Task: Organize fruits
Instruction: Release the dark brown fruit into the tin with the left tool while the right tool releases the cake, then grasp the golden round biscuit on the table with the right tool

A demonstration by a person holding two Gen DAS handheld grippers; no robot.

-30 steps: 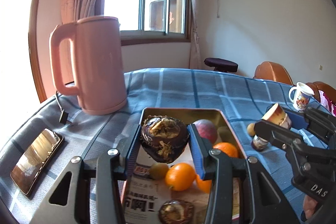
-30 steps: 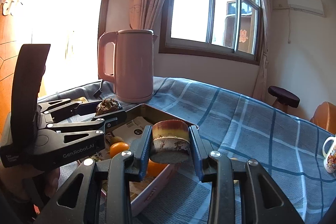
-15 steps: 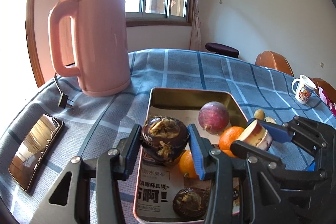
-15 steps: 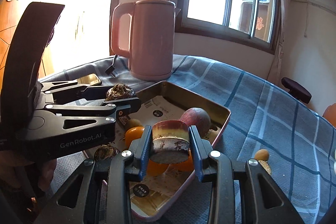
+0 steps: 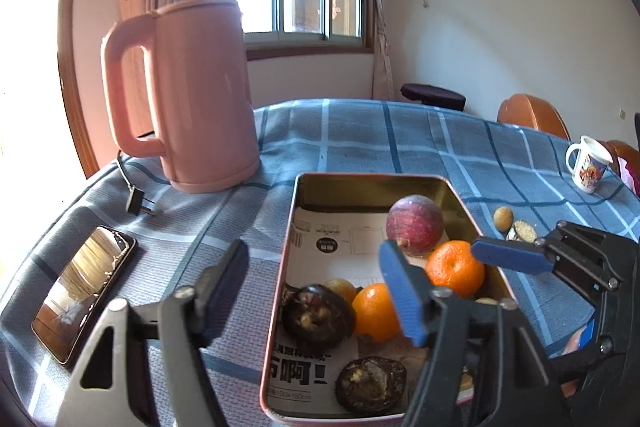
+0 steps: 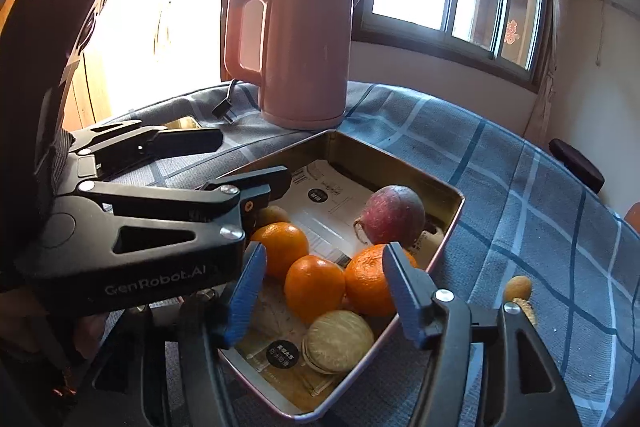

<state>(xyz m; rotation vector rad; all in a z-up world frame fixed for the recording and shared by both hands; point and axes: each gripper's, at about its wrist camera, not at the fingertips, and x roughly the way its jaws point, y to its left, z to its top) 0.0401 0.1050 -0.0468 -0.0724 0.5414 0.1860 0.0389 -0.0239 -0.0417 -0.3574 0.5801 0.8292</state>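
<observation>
Both jaws are opening, gripping nothing. Dark fruit [image 5: 318, 315] lies in the tin [image 5: 280, 291] under left gripper [image 5: 316, 283]; cut fruit [image 6: 338, 341] at six o'clock below right gripper [image 6: 324, 291].

A pink kettle [image 5: 196, 95] stands on a blue plaid tablecloth [image 5: 360, 143] beside a gold-walled tin [image 5: 360, 187] of orange tangerines [image 6: 312, 287], a reddish-purple fruit [image 5: 414, 225] and dark brown mangosteens [image 5: 318, 315]; blue pads [image 6: 400, 291] line black grippers.
</observation>
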